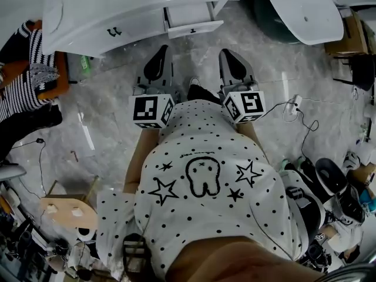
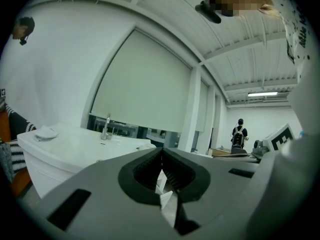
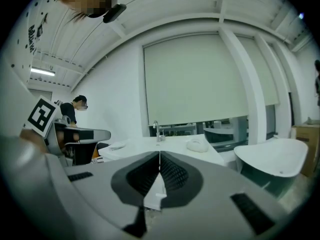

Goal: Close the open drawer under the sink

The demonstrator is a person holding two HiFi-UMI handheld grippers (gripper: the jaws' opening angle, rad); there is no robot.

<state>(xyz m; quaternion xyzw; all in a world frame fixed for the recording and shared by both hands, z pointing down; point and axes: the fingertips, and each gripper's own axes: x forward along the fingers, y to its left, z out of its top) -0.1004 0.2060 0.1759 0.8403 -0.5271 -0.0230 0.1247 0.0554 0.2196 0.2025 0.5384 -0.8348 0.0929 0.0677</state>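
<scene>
The open drawer (image 1: 192, 21) projects from the front of the white sink cabinet (image 1: 106, 16) at the top of the head view, its white front panel pulled out towards you over the floor. Your left gripper (image 1: 162, 50) and your right gripper (image 1: 225, 54) are held side by side in front of your body, both pointing at the cabinet. The right one is roughly in line with the drawer, near it but not touching. In each gripper view the two ribbed pads meet at the tip, so both pairs of jaws are together with nothing held between them. The floor (image 1: 117, 134) is glossy grey marbled tile, with white cables (image 1: 302, 119) trailing across it to your right. A white bathtub (image 1: 305, 10) with a dark outer shell stands to the right of the cabinet. A person in a striped top (image 1: 23, 81) is at the left edge. In the right gripper view, a chrome tap (image 3: 156, 130) rises from the countertop before a large window covered by a pale roller blind (image 3: 195, 79), under a white panelled ceiling (image 3: 165, 4).
</scene>
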